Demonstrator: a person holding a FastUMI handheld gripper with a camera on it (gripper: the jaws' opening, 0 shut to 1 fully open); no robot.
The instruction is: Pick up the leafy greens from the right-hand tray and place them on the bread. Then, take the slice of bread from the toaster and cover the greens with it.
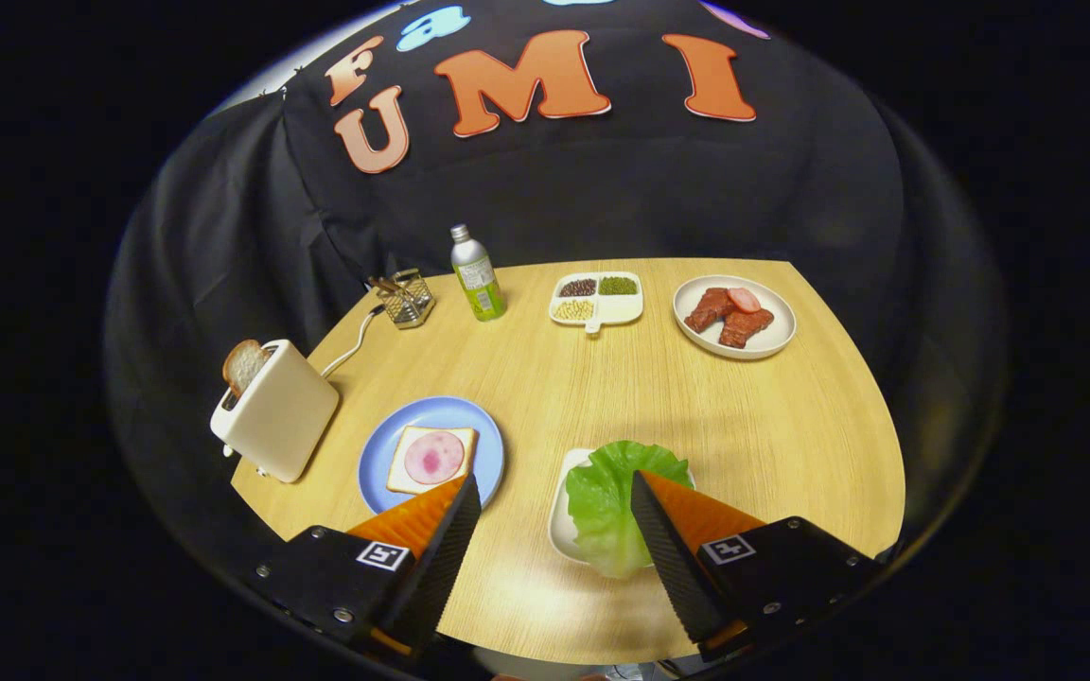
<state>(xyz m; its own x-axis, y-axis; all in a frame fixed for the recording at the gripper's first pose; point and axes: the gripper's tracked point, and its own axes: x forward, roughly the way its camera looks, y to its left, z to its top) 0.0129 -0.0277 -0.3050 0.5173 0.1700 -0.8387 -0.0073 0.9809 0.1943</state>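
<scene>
Table (545,378) of pale wood carries a toaster (275,411) with 1 bread slice (242,364) upright in its slot, then leafy greens (616,497) on a white tray (559,525), long axis running away from the spread-apart gripper (554,492), touching no finger, just beside the right one.

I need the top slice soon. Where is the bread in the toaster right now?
The bread slice sticks up from the toaster at the table's left edge, left of the blue plate, beyond the open gripper.
</scene>
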